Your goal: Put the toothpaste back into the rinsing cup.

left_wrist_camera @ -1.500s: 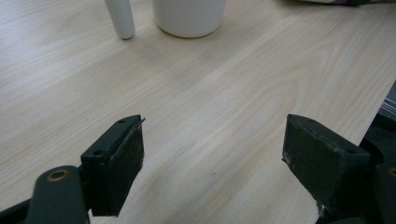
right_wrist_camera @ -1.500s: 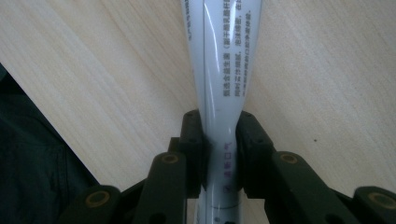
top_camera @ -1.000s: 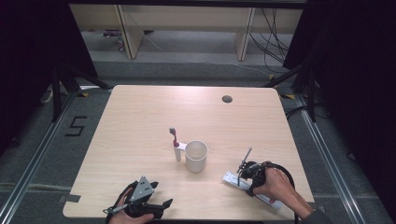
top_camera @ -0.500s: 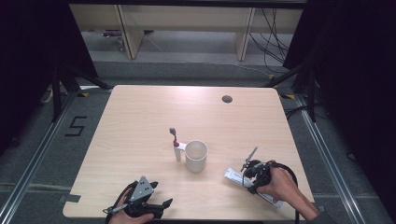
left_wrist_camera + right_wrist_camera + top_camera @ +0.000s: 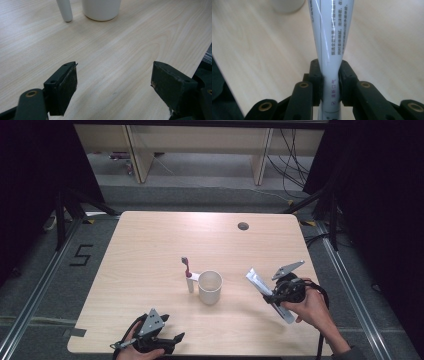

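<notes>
You can read a "5" marked in black on the floor (image 5: 80, 255), left of the table (image 5: 150, 235). The white tube (image 5: 329, 37) carries rows of small dark Chinese print down its side, too fine to make out, and near its lower end purple characters ending in "口".

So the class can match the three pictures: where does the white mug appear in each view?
High view: the white mug stands at the table's middle, toothbrush just left of it.
Left gripper view: its base is at the top edge, centre-left, beyond the open jaws.
Right gripper view: a blurred part shows at the top left, beside the held toothpaste tube.
Shared landmark: the pale wooden table.
</notes>
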Demonstrator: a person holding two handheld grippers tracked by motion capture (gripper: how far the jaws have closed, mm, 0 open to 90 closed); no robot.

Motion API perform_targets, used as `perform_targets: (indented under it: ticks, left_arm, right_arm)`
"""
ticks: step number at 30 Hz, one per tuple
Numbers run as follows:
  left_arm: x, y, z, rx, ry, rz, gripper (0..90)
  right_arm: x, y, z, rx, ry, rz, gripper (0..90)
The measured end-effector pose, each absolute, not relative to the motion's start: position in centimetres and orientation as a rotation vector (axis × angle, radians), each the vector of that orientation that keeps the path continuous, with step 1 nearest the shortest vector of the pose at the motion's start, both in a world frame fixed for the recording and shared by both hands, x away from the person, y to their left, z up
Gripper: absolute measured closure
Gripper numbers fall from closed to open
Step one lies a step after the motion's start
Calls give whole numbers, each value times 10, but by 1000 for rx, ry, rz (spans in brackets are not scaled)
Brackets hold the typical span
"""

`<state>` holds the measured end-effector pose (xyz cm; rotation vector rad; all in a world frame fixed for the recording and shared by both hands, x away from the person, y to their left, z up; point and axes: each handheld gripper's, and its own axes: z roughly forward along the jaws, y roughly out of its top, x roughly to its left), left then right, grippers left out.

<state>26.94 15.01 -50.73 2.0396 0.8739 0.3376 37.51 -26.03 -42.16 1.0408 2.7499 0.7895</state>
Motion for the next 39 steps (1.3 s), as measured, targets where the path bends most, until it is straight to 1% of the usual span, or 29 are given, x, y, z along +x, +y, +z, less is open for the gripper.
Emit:
perform_targets:
  ticks: [7,8,11,16,18,21,26,33,34,39]
  left_arm:
    - [271,152,-507,2068,863,352,201]
    - [271,150,-507,2031,879,338,201]
    - [271,152,-507,2066,862,347,201]
    - [270,151,-507,2053,863,338,201]
    - [271,150,-508,2021,878,338,202]
    - [271,152,-507,2048,873,339,201]
    - [270,152,-507,2017,889,339,179]
    - [271,153,-506,2036,873,348,179]
    - [271,152,-506,2015,882,343,179]
    - [271,152,-506,2017,882,341,179]
  right_arm:
    - [386,-268,-414,1053,2590,1021,757]
    - [388,-268,-413,1093,2564,1059,757]
    - [396,-268,-410,1094,2525,1133,758]
    - [403,-257,-409,1064,2461,1249,758]
    - [408,-248,-408,1032,2421,1318,758]
    - [413,-239,-405,987,2390,1381,757]
    - [421,-226,-399,972,2329,1499,757]
    - [428,-212,-393,961,2264,1611,758]
    - [429,-206,-392,971,2242,1640,758]
    - [429,-199,-388,955,2226,1667,758]
